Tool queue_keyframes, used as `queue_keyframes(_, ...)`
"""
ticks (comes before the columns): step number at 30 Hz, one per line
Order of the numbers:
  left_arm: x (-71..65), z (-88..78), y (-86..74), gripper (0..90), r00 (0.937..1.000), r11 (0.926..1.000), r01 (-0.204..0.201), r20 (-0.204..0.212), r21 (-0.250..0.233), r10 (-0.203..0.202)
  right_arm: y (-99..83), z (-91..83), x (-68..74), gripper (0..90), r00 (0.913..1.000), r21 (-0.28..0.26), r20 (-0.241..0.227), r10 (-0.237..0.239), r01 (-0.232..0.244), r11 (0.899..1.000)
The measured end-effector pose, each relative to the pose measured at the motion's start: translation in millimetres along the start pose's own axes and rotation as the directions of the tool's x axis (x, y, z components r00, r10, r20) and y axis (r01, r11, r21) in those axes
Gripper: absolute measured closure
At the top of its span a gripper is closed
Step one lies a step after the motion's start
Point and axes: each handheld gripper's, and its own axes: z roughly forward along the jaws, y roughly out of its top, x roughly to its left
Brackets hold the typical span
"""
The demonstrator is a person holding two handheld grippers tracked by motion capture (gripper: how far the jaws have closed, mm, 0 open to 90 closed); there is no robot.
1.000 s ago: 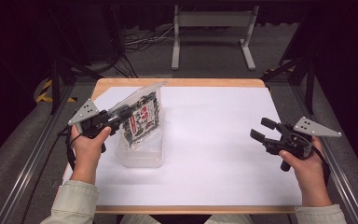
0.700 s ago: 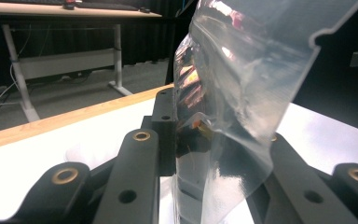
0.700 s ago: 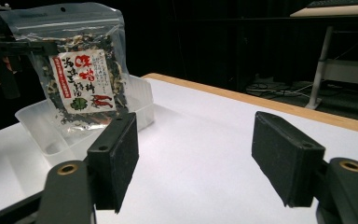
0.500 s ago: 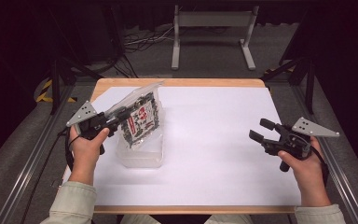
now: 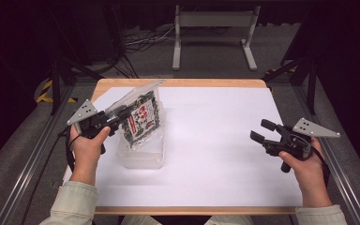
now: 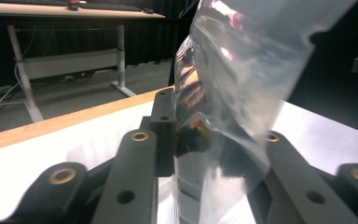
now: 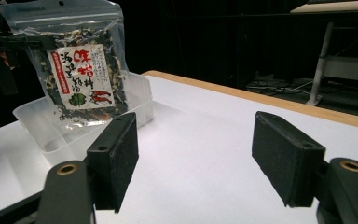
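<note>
Right, my left gripper is pinching the light, floppy, slippery seaweed-mix pouch by its top edge over the clear plastic tub; my right gripper is waiting open at the right.

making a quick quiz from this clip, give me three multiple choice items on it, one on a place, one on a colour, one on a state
1. Where is the clear plastic container?
A. on the table's left half, by the left hand-held gripper
B. at the right edge
C. on the floor

2. What colour is the sheet covering the table?
A. green
B. white
C. red

3. How is the right hand-held gripper?
A. shut on the snack bag
B. shut on the container
C. open, holding nothing

Answers:
1 A, the high view shows it beside the left hand-held gripper.
2 B, the sheet is plain white with wood showing at the edges.
3 C, its jaws stand wide apart over bare sheet, while the snack bag is held by the left one above the container.
</note>
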Motion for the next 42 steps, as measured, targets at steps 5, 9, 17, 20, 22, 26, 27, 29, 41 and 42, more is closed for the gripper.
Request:
queue_keyframes(5,-2.7,-1.6,0.6,23.0,0.9971,0.999,0.041,-0.063,-0.016,-0.042,-1.1,0.5,0.1,30.9,1.0,0.005,0.003,0.0,0.0,1.0)
queue_keyframes(9,-5.3,-7.3,0.6,13.4,0.9948,0.9998,0.021,-0.099,0.003,-0.021,-1.8,0.4,-0.2,29.9,1.0,0.005,0.005,-0.003,0.003,1.0)
queue_keyframes(17,-17.8,-29.5,-1.1,9.3,0.9954,0.9993,-0.021,-0.093,0.032,0.024,-5.0,-2.4,-3.7,27.2,0.9998,0.003,0.019,-0.005,0.005,1.0)
queue_keyframes(20,-23.1,-42.6,-4.1,9.3,0.9946,0.9989,-0.021,-0.101,0.042,0.025,-7.6,-4.0,-3.6,26.8,0.9999,-0.004,0.006,-0.012,0.012,1.0)
queue_keyframes(22,-25.5,-51.2,-7.0,9.2,0.9943,0.9989,-0.023,-0.104,0.042,0.027,-9.3,-5.2,-3.7,26.8,0.9998,-0.003,0.009,-0.018,0.018,1.0)
queue_keyframes(26,-28.1,-67.2,-16.2,9.0,0.9934,0.9971,-0.037,-0.106,0.067,0.044,-13.2,-8.9,-5.1,26.8,0.9997,0.0,0.017,-0.02,0.02,1.0)
queue_keyframes(27,-28.1,-70.4,-18.6,8.9,0.9925,0.9961,-0.045,-0.11,0.077,0.053,-14.3,-9.8,-5.4,26.8,0.9997,0.0,0.018,-0.017,0.017,1.0)
queue_keyframes(29,-27.4,-75.7,-22.9,8.9,0.9914,0.9945,-0.057,-0.113,0.088,0.067,-16.6,-10.9,-6.1,26.7,0.9997,0.001,0.019,-0.017,0.017,1.0)
queue_keyframes(41,-23.6,-90.9,-54.5,8.6,0.995,0.9903,-0.035,-0.088,0.134,0.048,-32.4,-16.5,-10.4,26.8,0.9996,0.023,0.029,-0.004,0.003,1.0)
queue_keyframes(42,-23.1,-90.7,-57.4,8.5,0.9952,0.9902,-0.034,-0.086,0.135,0.046,-34.1,-16.5,-10.7,26.8,0.9995,0.025,0.032,-0.004,0.003,1.0)
